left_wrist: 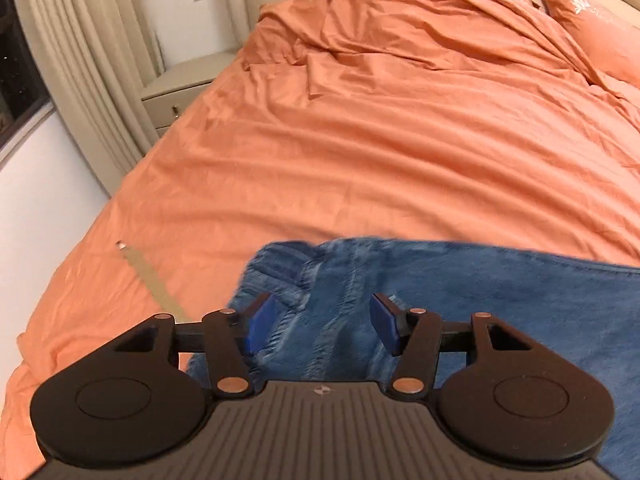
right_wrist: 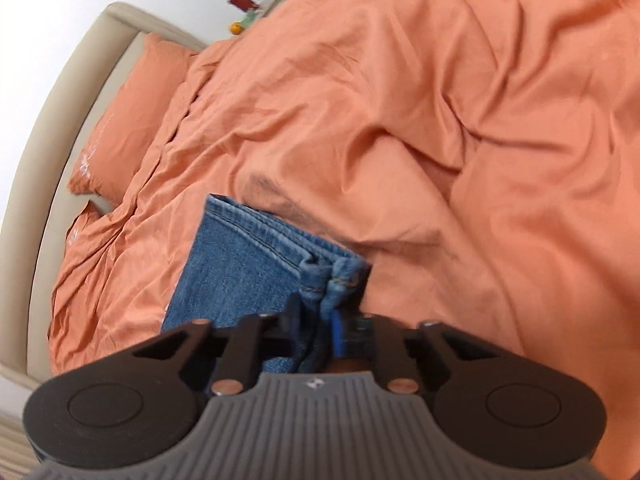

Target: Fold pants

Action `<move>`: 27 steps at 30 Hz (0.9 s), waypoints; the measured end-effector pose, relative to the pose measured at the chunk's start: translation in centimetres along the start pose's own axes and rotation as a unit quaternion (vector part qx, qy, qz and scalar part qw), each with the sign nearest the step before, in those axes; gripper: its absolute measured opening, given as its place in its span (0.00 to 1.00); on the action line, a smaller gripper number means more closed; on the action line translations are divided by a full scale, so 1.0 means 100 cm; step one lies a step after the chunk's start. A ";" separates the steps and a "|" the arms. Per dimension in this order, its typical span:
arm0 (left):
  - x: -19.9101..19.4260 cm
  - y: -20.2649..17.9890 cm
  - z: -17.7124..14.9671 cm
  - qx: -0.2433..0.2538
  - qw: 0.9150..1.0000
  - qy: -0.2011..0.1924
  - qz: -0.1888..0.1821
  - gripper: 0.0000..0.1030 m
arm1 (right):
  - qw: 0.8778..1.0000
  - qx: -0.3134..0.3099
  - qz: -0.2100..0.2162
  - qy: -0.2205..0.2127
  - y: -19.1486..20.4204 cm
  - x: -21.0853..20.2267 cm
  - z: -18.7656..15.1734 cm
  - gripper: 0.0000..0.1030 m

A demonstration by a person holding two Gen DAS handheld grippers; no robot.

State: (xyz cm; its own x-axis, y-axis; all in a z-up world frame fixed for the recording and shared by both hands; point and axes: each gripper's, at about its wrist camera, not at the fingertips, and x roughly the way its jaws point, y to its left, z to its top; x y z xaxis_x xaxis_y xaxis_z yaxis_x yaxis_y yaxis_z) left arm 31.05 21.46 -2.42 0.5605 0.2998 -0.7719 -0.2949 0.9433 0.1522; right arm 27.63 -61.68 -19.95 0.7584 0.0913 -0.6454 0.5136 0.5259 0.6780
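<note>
With the right tool (right_wrist: 325, 320) clamped on the hem end of the jeans (right_wrist: 244, 264) lying on the bed (right_wrist: 440, 120), and the left tool (left_wrist: 322, 322) hovering apart over the denim, the fold is just starting; next the left should pinch cloth.

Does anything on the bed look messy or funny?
Yes. The orange cover is rumpled and bunched up near the pillow instead of lying smooth. The jeans just look mid-fold, pinched at the hem by the right gripper.

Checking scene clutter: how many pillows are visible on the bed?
1: an orange pillow at the head of the bed, against the beige headboard. Others may lie hidden under the rumpled orange cover.
</note>
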 end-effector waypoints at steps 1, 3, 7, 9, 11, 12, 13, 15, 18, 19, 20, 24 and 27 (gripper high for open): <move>-0.001 -0.007 0.003 0.003 1.000 -0.002 -0.014 0.63 | 1.000 -0.016 0.002 -0.002 0.003 -0.003 0.001 0.03; -0.005 -0.026 0.008 0.013 0.999 -0.006 -0.042 0.63 | 0.999 -0.051 -0.003 -0.003 0.010 -0.006 0.002 0.02; -0.015 -0.085 0.007 0.073 0.987 -0.021 -0.139 0.63 | 0.994 -0.105 -0.017 -0.006 0.032 -0.012 0.007 0.01; -0.019 -0.122 0.002 0.118 0.974 -0.030 -0.189 0.61 | 0.991 -0.131 -0.018 -0.008 0.046 -0.018 0.011 0.01; -0.019 -0.164 -0.008 0.164 0.959 -0.031 -0.227 0.58 | 0.987 -0.160 -0.031 -0.004 0.059 -0.021 0.014 0.00; -0.019 -0.185 -0.014 0.184 0.951 -0.031 -0.248 0.58 | 0.984 -0.173 -0.038 -0.002 0.064 -0.022 0.014 0.00; -0.018 -0.206 -0.021 0.203 0.942 -0.028 -0.267 0.57 | 0.982 -0.185 -0.046 -0.001 0.067 -0.024 0.014 0.00; -0.015 -0.244 -0.035 0.241 0.922 -0.026 -0.303 0.56 | 0.973 -0.221 -0.065 0.004 0.074 -0.024 0.010 0.00; -0.006 -0.298 -0.057 0.286 0.897 -0.017 -0.337 0.51 | 0.971 -0.229 -0.068 0.011 0.070 -0.022 0.011 0.00; -0.001 -0.314 -0.062 0.293 0.892 -0.013 -0.344 0.48 | 0.971 -0.228 -0.066 0.013 0.069 -0.020 0.011 0.00; 0.004 -0.328 -0.066 0.294 0.888 -0.007 -0.354 0.46 | 0.971 -0.228 -0.065 0.015 0.067 -0.019 0.011 0.00; 0.020 -0.368 -0.072 0.289 0.879 0.003 -0.380 0.44 | 0.965 -0.253 -0.067 0.018 0.065 -0.017 0.006 0.00; 0.027 -0.392 -0.073 0.290 0.877 -0.004 -0.383 0.44 | 0.965 -0.254 -0.062 0.023 0.062 -0.016 0.007 0.00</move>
State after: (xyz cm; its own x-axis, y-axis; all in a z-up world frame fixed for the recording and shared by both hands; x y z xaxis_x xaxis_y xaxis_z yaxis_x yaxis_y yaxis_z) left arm 38.45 -15.80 -15.01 0.4293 -0.4541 -0.7807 0.6122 0.7818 -0.1181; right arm 29.85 -59.15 -14.49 0.6784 0.0321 -0.7340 0.3281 0.8807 0.3417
